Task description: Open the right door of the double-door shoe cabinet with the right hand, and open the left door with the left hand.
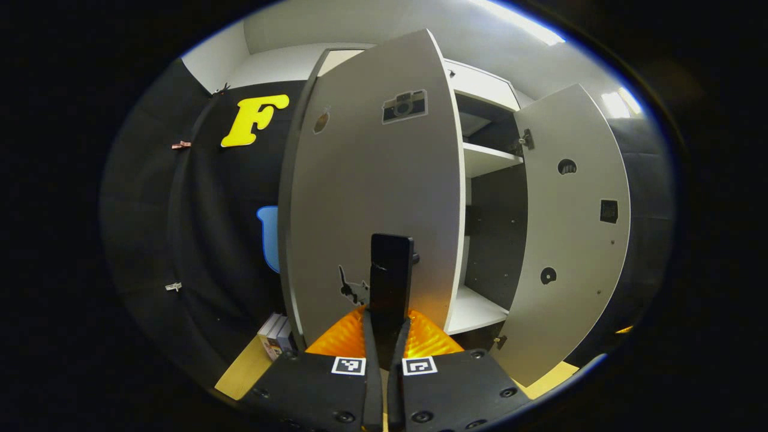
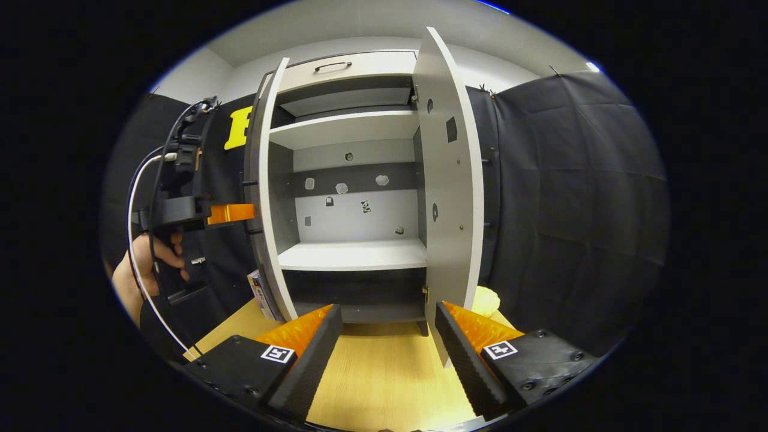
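— Fingers first: your left gripper (image 1: 389,336) has its pads pinched on the black handle (image 1: 391,282) of the left door (image 1: 372,198), one pad on each side. Your right gripper (image 2: 389,342) hangs with its fingers spread wide, holding nothing, in front of the cabinet (image 2: 351,255).

— Where do the doors stand?

— Right door (image 2: 447,198) is swung well out, edge-on to you, its lower corner just beside your right finger. Left door is partly open, and the shelves (image 1: 483,159) show past its edge.

— So the left swing is the step in hand?

— I judge so. Pull along the arc of the hinge, not straight back, or the handle may slip from the pads. Let your wrist turn with the door as it swings.

— Anything in the way?

— Some books (image 1: 275,336) stand on the floor (image 2: 384,372) near the left door's foot, on the hinge side. Watch that the door does not sweep into them. Keep your right gripper clear of the right door's edge.
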Available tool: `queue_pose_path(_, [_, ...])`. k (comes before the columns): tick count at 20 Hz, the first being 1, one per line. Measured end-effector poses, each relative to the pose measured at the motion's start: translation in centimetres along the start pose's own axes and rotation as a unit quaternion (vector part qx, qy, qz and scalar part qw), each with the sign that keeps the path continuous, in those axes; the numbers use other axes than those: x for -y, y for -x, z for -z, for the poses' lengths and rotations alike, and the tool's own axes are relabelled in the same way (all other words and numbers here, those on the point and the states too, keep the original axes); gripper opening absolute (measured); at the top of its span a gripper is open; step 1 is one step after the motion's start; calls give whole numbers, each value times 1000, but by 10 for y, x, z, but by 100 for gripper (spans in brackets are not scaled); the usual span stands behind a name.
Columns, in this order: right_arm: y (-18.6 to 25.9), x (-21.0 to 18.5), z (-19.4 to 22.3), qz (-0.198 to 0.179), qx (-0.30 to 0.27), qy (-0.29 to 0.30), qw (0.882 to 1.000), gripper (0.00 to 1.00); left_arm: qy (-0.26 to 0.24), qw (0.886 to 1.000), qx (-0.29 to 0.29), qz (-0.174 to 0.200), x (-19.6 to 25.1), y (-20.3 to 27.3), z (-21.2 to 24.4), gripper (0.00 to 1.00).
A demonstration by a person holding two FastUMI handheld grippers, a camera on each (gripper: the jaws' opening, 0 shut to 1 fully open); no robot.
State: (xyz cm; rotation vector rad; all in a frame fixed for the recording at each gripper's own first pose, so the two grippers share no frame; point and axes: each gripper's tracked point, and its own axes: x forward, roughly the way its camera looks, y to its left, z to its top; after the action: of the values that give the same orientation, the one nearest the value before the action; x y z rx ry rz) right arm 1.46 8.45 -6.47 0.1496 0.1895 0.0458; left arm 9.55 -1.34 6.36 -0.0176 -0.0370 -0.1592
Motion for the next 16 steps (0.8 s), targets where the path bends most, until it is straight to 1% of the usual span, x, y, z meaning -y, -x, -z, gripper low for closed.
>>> queue_pose_path(2, [-2,-2,1,4,-1,-4,1000,98,10,1000,2,2,-8,7,0,8])
queue_pose_path(7, [1,-8,-2,10,5,1,1000,98,-4,1000,7,-13,-30,23,-1,9])
queue_pose_path(11, [1,-13,5,2,-5,5,1000,98,-13,1000,9,-9,-51,34,0,7])
queue_pose_path(12, [2,-19,7,-4,-8,2,1000,98,-14,1000,11,-11,-56,36,0,7])
queue_pose_path(13, [6,-34,6,-8,-4,-1,1000,99,-15,1000,14,-15,-62,38,-1,7])
queue_pose_path(16, [5,-39,-2,-9,7,8,1000,98,-11,999,23,-27,-82,45,-2,7])
